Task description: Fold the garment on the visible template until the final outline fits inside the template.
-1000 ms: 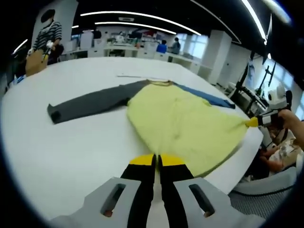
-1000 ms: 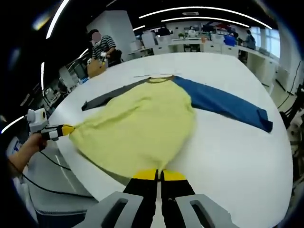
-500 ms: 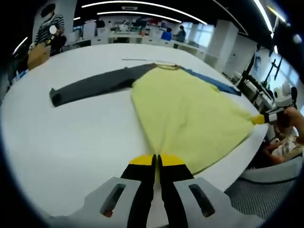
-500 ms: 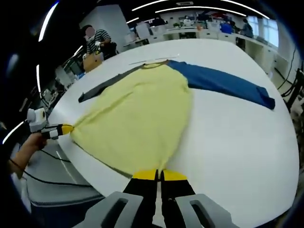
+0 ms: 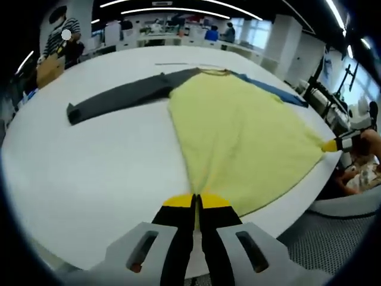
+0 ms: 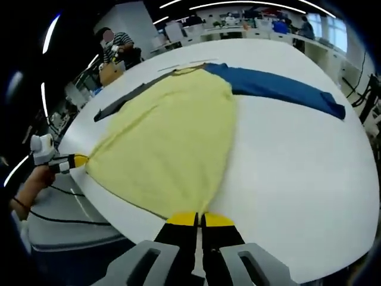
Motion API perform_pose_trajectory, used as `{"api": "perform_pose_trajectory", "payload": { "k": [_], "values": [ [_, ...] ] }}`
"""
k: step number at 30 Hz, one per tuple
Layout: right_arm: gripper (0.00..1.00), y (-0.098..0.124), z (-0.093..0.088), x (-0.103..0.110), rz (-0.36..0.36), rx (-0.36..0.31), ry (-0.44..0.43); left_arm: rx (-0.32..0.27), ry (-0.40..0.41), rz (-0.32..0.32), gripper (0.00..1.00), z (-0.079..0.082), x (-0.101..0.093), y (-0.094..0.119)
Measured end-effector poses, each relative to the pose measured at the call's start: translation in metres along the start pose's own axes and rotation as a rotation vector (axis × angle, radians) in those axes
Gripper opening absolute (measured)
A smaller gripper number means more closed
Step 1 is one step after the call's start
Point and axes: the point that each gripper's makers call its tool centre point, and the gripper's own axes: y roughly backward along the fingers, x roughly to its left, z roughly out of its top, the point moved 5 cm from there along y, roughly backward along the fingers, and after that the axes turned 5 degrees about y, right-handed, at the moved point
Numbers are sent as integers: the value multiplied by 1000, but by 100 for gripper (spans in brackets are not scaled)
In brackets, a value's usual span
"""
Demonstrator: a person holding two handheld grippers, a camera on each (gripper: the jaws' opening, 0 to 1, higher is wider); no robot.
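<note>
A long-sleeved top [image 5: 238, 131] lies spread on a big white table [image 5: 101, 173], its yellow body stretched toward the near edge, where both grippers hold the hem. In the left gripper view, the left gripper [image 5: 196, 202] has its two yellow-tipped jaws pressed together on one bottom corner of the yellow fabric, right at the near edge of the table. Out at the table's right edge in that view, the right gripper [image 5: 331, 145] pinches the other hem corner, with a hand [image 5: 368, 143] behind it; the hem runs taut between the two corners along the table edge.

In the right gripper view, the right gripper [image 6: 199, 221] is closed on its hem corner at the near edge, and the left gripper [image 6: 76, 161] shows at the left, clamped on the opposite corner, held by a hand [image 6: 33, 185] just off the table.

The dark grey sleeve [image 5: 119, 98] stretches flat toward the far left of the table, and the blue sleeve [image 6: 280, 89] lies flat toward the far right. The collar [image 5: 211, 71] points at the far edge. A thin pale line [image 5: 178, 64] on the tabletop lies just beyond the collar; whether it is part of the template I cannot tell.

A person in a striped top [image 5: 59, 42] stands beyond the far left edge, beside a tan bag [image 5: 47, 71]
</note>
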Motion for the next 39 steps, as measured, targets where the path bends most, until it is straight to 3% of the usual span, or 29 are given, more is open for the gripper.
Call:
{"api": "perform_pose_trajectory", "payload": {
  "k": [7,11,18,30,39],
  "values": [
    [0,-1,-2,0,9,10,16,4,-14,4,0,2,1,0],
    [1,0,0,1,23,-3,31,-9,-17,5,10,5,2,2],
    [28,4,4,4,53,-47,58,-87,-1,-47,20,15,-4,3],
    [53,16,27,7,73,-156,107,-175,-4,-88,46,31,-6,5],
    [69,26,52,-8,43,-226,161,-232,-23,-116,65,41,-8,8]
  ]
}}
